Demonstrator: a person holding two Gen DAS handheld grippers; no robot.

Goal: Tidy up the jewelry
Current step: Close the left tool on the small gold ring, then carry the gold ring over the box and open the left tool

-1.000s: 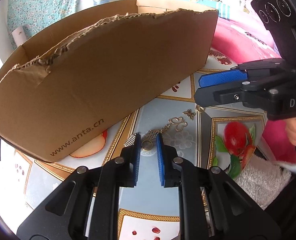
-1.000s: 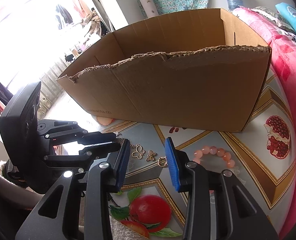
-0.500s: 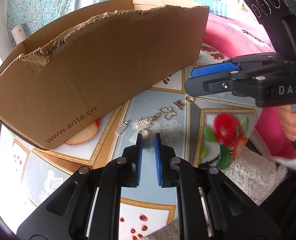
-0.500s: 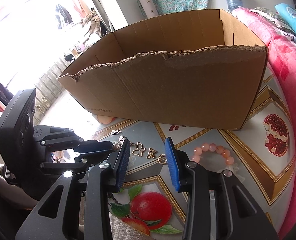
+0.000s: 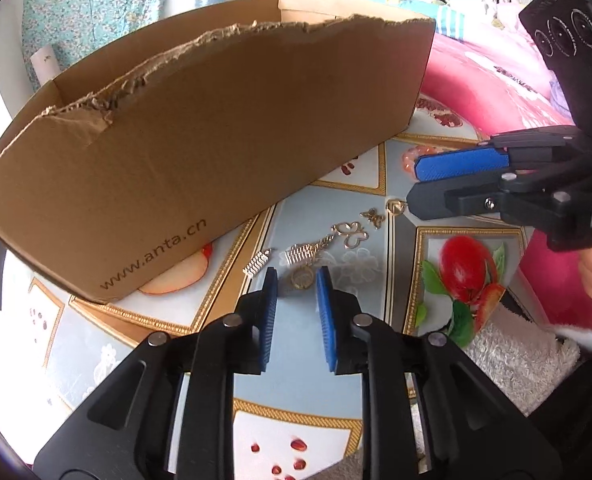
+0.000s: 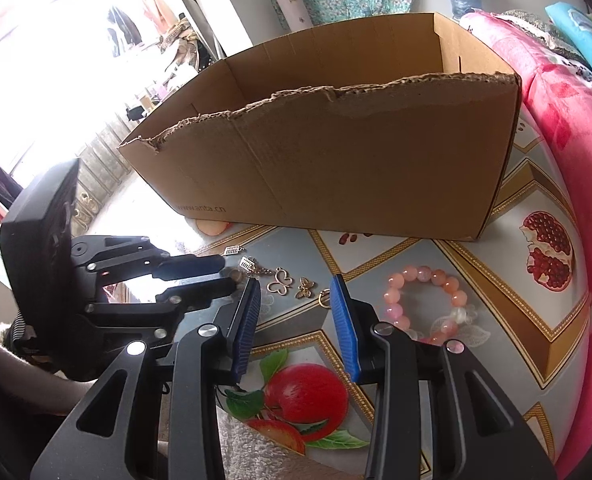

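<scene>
Jewelry: gold ring charm [image 5: 302, 279] lay on patterned tablecloth [image 5: 296, 364] w/ butterfly charm [image 5: 352, 233] & pink bead bracelet [image 6: 424, 304], in front of cardboard box [image 5: 224, 136]. Left gripper [image 5: 296, 276] jaws were opening, ring between tips, pads not touching it. Right gripper [image 6: 296, 292] was part open, holding nothing.

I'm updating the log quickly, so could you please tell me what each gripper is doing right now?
Left gripper: jaws opening, a round gold charm lies between them, ungripped.
Right gripper: open, holding nothing.
</scene>
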